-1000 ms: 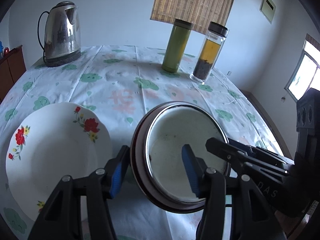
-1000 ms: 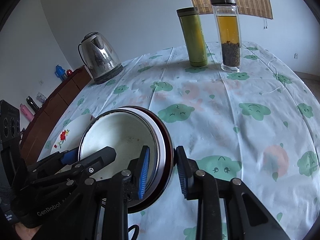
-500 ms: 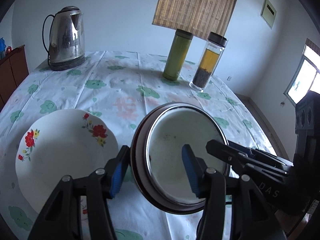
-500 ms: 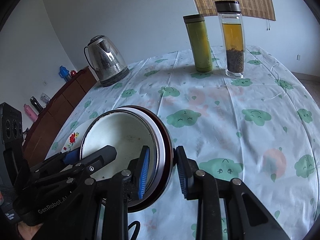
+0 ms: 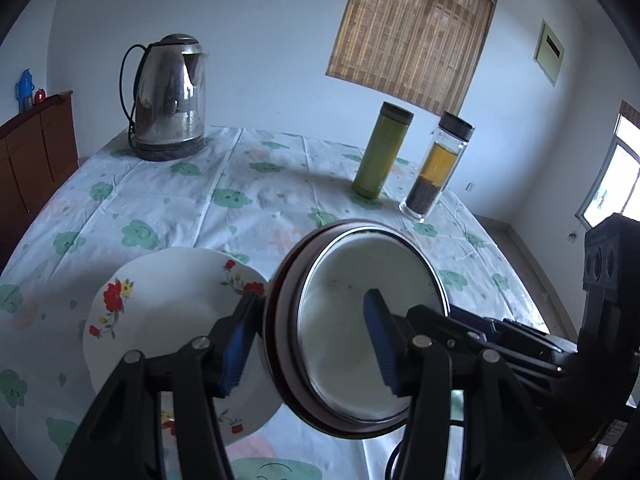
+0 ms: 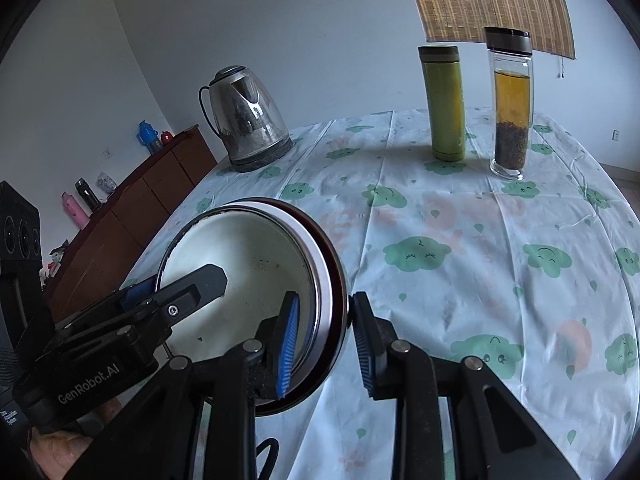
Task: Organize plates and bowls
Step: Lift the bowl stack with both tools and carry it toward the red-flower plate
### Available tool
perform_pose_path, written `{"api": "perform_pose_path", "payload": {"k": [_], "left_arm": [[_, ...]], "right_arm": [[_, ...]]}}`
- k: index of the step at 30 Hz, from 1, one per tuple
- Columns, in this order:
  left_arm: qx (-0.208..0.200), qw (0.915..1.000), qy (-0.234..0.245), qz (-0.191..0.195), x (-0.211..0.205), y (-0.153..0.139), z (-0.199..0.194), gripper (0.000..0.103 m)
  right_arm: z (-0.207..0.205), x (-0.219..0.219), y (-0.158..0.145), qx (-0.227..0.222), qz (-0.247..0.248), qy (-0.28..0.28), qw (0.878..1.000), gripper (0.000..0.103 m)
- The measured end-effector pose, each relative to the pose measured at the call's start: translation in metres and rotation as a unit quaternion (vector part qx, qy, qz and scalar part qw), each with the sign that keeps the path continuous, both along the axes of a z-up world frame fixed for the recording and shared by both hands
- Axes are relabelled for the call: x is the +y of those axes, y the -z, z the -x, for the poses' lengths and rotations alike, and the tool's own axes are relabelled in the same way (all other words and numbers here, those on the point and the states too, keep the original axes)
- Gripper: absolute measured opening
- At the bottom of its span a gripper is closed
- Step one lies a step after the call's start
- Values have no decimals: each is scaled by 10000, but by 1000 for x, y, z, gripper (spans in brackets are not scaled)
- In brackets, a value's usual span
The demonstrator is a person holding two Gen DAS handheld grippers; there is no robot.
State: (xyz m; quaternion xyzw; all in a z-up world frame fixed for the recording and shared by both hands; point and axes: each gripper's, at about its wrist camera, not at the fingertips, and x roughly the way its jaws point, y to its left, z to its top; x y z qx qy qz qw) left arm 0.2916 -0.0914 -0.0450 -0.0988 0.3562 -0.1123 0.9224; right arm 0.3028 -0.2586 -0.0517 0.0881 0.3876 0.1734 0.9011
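**Bowl held off the surface by both tools**

Bowl (image 5: 362, 344), dark red outside with a metal rim and a white inside, hangs tilted above the surface (image 5: 248, 200), its mouth turned toward the cameras. Its white inside carries a few small dark specks and holds nothing else. The left tool (image 5: 308, 344) grips one side of the rim at a moderate opening, one blue pad against the outer wall and the other inside. The right tool (image 6: 324, 340) pinches the opposite side of the rim with its jaws set narrow, one pad inside, one outside.

Just beside the bowl, lower and to the left in the left wrist view, a white plate (image 5: 160, 312) with red flowers lies on the clouded cloth, with nothing on it.

At the far end stand a steel kettle (image 5: 168, 100), a green flask (image 5: 380, 150) with its lid on, and a glass bottle (image 5: 438, 168) under a dark cap, holding amber liquid over a dark layer of settled leaves.
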Motion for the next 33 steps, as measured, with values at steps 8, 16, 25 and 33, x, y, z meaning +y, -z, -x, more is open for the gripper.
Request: {"api": "perform_pose_path", "payload": {"k": [8, 16, 25, 33], "left_arm": [[38, 9998, -177, 34, 16, 3, -2, 52], [-81, 9993, -360, 19, 31, -4, 3, 52], [-118, 9978, -648, -8, 57, -5, 5, 52], [-124, 9954, -946, -104, 82, -3, 5, 52]], "right_arm": [[-5, 14, -1, -2, -27, -116, 9999, 29], [-7, 30, -9, -65, -21, -261, 9996, 29], [-8, 58, -10, -66, -33, -434, 9990, 29], [-13, 86, -2, 37, -42, -677, 9977, 29]]}}
